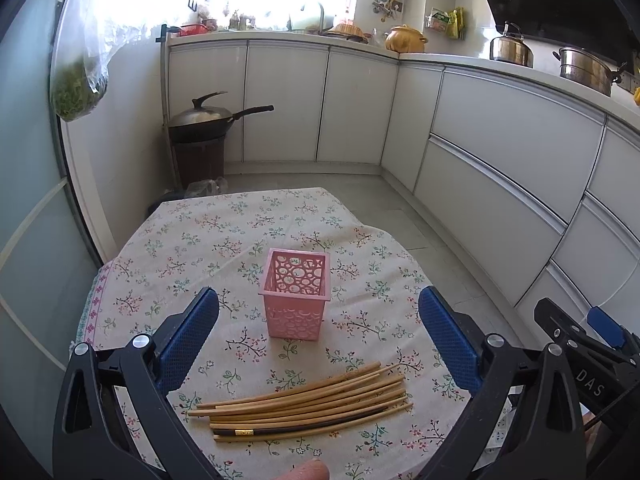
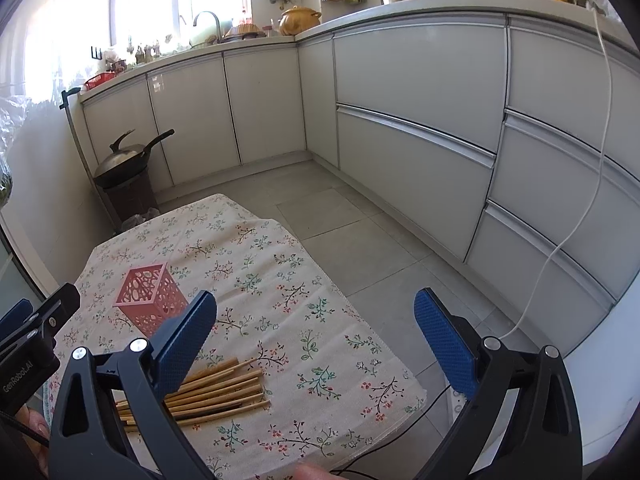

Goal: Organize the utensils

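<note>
Two grippers were held spread and empty above a cloth-covered table.

At the far left, a wok (image 1: 208,118) was seen resting on a dark bin by the cabinets. The left gripper (image 1: 320,332) was held with its blue pads wide apart, nothing between them. Between those pads a pink basket (image 1: 296,294) was seen standing upright on the floral tablecloth (image 1: 192,240), and just in front of it a bundle of chopsticks (image 1: 304,404) was laid flat, apart from the basket. Further right, the right gripper (image 2: 316,332) was likewise held wide apart and empty, over the table's right edge and the floor, with the chopsticks partly hidden behind its left pad.
</note>
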The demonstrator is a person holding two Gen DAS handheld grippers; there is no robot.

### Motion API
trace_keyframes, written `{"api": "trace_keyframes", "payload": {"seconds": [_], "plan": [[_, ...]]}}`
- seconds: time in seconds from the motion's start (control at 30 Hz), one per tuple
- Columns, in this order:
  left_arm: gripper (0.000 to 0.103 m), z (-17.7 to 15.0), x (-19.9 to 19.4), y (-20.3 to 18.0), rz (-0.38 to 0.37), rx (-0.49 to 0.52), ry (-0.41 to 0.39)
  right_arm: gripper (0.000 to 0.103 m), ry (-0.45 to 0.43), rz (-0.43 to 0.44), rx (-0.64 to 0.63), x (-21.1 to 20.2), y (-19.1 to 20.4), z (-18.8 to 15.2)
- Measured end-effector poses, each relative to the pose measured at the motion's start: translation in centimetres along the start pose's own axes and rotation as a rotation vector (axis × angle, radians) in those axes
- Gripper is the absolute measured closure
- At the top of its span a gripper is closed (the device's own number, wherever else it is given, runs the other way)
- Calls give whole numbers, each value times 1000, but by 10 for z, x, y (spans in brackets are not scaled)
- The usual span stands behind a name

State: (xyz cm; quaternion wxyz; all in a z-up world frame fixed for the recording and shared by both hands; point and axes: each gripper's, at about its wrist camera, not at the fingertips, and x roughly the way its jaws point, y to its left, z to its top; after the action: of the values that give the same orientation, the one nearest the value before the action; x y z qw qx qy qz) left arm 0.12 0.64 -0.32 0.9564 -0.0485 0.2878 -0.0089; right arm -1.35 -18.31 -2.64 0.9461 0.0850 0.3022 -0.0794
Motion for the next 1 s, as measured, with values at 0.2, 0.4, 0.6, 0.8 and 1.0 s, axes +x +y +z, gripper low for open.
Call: {"api": "trace_keyframes", "payload": {"seconds": [0.2, 0.4, 0.6, 0.8, 1.0], "plan": [[7, 0, 1, 1, 1, -1, 1, 7, 0, 0, 0, 0, 0, 0], [7, -1, 1, 0, 1, 0, 2, 7, 0, 1, 1, 0, 0, 0], [7, -1, 1, 1, 3, -2, 2, 7, 1, 1, 0, 0, 0, 0], [7, -1, 2, 1, 0, 2, 8, 7, 2, 2, 1, 0, 0, 0], [7, -2, 2, 1, 1, 2, 8, 7, 2, 2, 0, 0, 1, -1]]}}
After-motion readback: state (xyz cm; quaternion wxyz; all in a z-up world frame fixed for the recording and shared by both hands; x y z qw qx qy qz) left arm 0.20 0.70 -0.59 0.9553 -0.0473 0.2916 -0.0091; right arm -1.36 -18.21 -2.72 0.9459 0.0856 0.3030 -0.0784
